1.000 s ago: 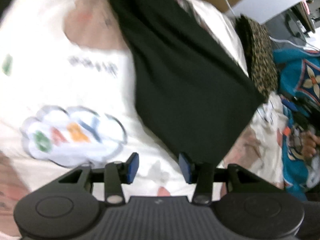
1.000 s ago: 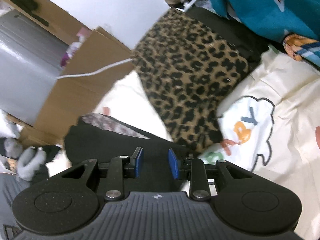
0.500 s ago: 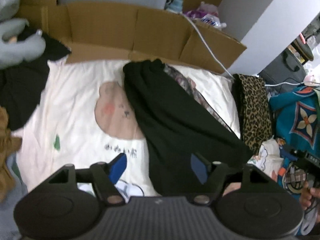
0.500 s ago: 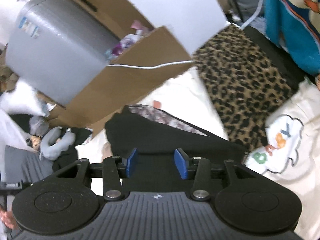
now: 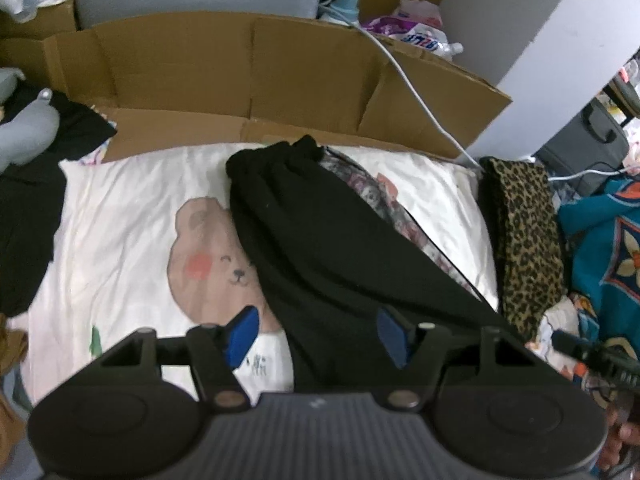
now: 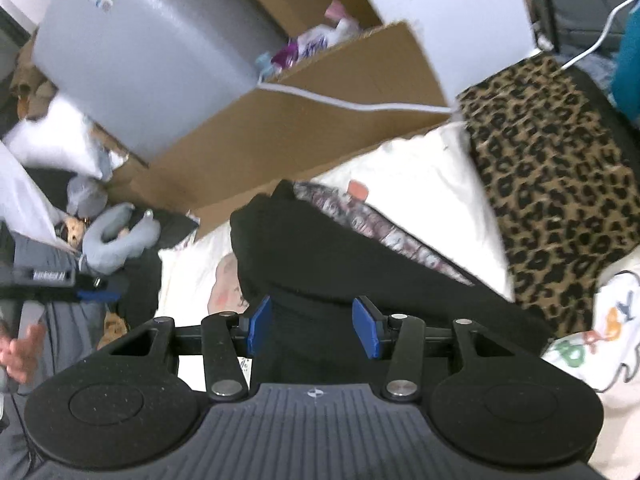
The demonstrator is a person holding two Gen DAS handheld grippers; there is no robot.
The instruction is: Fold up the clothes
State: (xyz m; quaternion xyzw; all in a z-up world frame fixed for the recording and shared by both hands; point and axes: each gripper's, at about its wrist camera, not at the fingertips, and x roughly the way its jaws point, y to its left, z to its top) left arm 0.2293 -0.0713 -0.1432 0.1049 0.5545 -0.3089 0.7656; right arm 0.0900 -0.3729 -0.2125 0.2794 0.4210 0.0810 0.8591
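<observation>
Trousers (image 5: 320, 248), black, folded long, lie diagonally mid-frame on white sheet (image 5: 120, 220). Left gripper (image 5: 316, 334) wide, jaws closing, nothing between pads. Right gripper (image 6: 312, 326) half-spread, empty. Leopard cloth (image 6: 556, 184) at right.

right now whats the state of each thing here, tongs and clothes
left tongs: closing, nothing between the pads, above the bed
right tongs: open, empty
black garment: folded long, lying diagonally on the white bedsheet
leopard-print garment: folded, flat at the sheet's edge
patterned fabric: mostly hidden under the black garment
cardboard box: flaps open
</observation>
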